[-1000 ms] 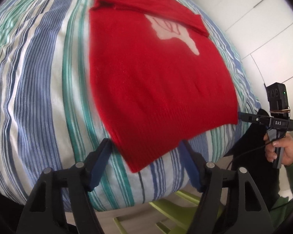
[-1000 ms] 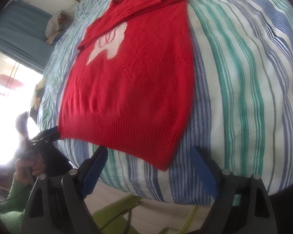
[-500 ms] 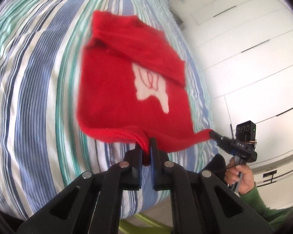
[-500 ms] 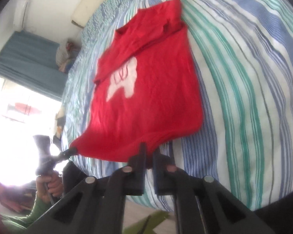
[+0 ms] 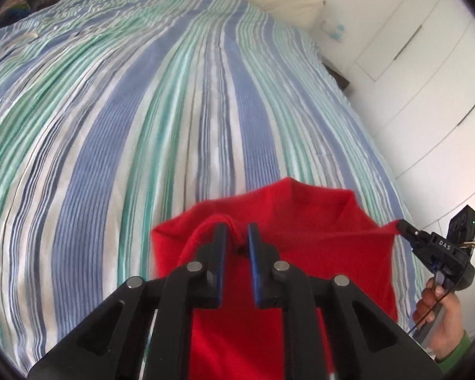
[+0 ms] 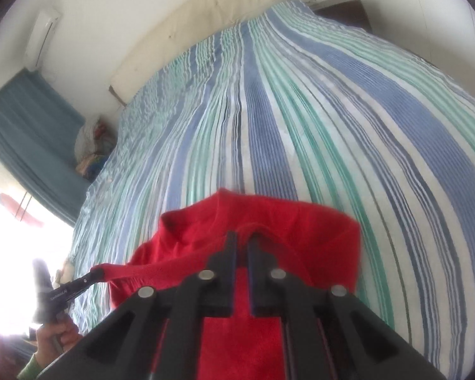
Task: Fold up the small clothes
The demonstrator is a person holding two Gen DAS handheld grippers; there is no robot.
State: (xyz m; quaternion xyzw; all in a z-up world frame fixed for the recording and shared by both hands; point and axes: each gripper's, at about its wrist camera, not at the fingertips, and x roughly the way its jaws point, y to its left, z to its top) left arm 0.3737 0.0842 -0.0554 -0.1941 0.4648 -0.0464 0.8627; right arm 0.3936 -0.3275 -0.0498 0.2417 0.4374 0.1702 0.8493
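In my left wrist view, my left tongs (image 5: pixel 237 237) sit at lower centre, clenched on a bunched bit of the red sweater's (image 5: pixel 316 221) hem, a loop of knit poking up between the fingers. A second ago these tongs stood released just short of the hem while the sweater lay flat up the striped bed (image 5: pixel 142 126); now the hem is lifted and carried up the bed, so the red cloth fills only the lower middle of the frame and its white motif is hidden. At the right edge my right tongs (image 5: pixel 403 225) pinch the other hem corner, the edge stretched taut between the two. In my right wrist view, the right tongs (image 6: pixel 242 243) at lower centre are likewise clenched on the red sweater (image 6: pixel 300 221), with a hump of fabric rising past them, and the left tongs (image 6: pixel 95 275) at lower left grip their corner against the bright window (image 6: pixel 15 253). I judge the bottom half is travelling over the top half, so the crosswise fold is underway; the hem must still land square on the shoulders before I let go.
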